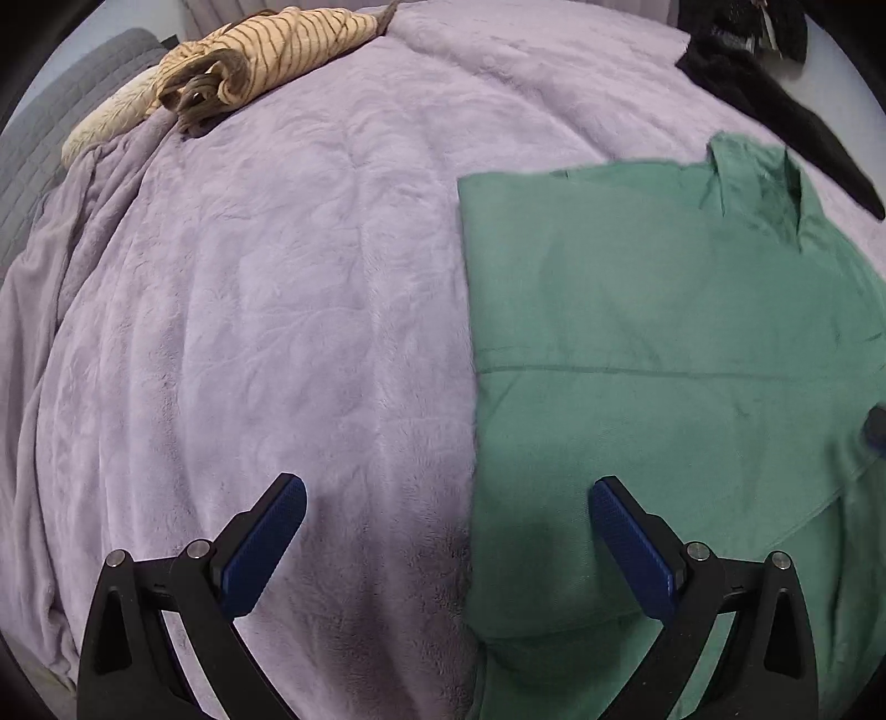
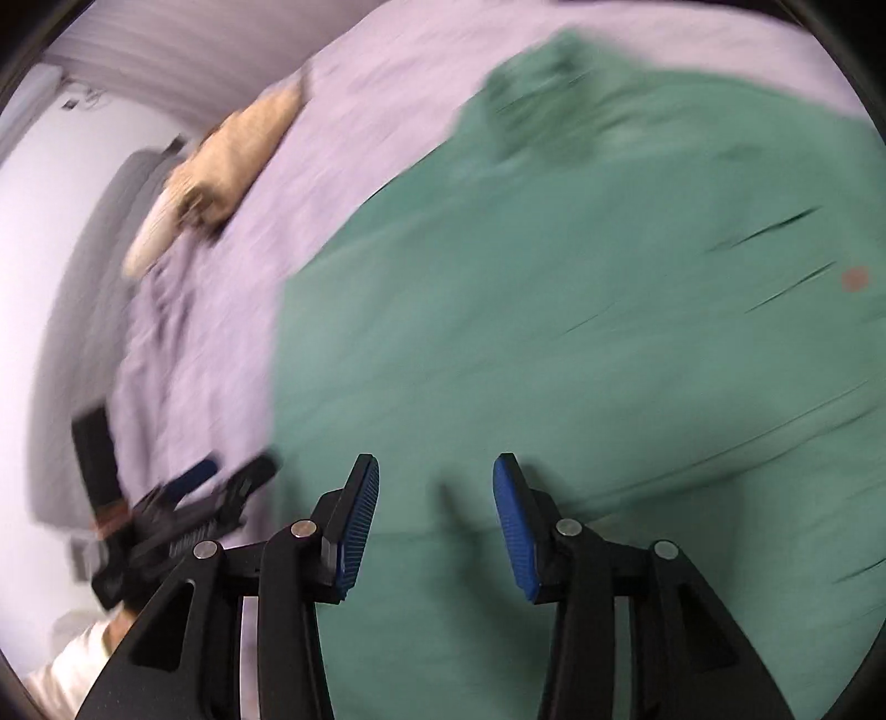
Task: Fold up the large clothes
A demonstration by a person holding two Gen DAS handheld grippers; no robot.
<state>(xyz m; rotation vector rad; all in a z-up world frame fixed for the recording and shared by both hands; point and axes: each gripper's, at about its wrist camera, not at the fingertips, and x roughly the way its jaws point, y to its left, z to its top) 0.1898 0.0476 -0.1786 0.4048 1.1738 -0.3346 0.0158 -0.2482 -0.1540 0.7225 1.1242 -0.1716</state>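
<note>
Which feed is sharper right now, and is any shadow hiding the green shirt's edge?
Left wrist view: sharp; a dark shadow crosses the green shirt edge between the left gripper fingers. Right wrist view: heavily motion-blurred, only the right gripper crisp.

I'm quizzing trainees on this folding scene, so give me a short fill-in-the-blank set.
The shirt being folded is ____ in colour.
It lies on a ____ blanket.
The tan garment at the far edge bears dark ____.
Both the left gripper and right gripper have ____ jaws.

Missing: green; lilac; stripes; open
</note>
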